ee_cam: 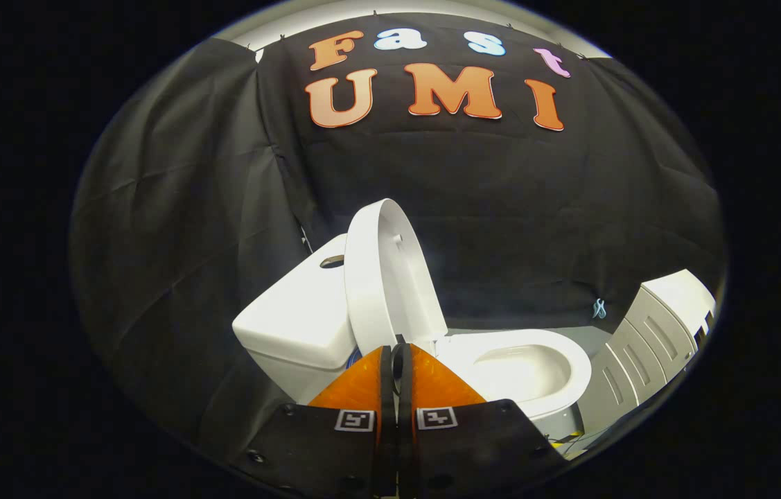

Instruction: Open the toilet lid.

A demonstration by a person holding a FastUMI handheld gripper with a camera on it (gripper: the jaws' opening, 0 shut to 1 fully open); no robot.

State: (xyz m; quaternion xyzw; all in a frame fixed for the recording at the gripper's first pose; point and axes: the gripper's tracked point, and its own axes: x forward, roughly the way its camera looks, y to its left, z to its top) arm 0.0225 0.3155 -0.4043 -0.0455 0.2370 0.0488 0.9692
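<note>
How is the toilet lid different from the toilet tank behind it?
The toilet lid is thin, rounded and standing up; the toilet tank is a thick box sitting flat. The lid is just ahead of the claw, whose fingers are closed together with nothing between them; the tank is off to its side. The tank has a button on top; the lid doesn't. Both are white.

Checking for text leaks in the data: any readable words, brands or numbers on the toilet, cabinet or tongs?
Toilet lid, tank, cabinet: no text visible.
Tongs, shut just before the raised lid: two square coded markers, no readable words.
</note>
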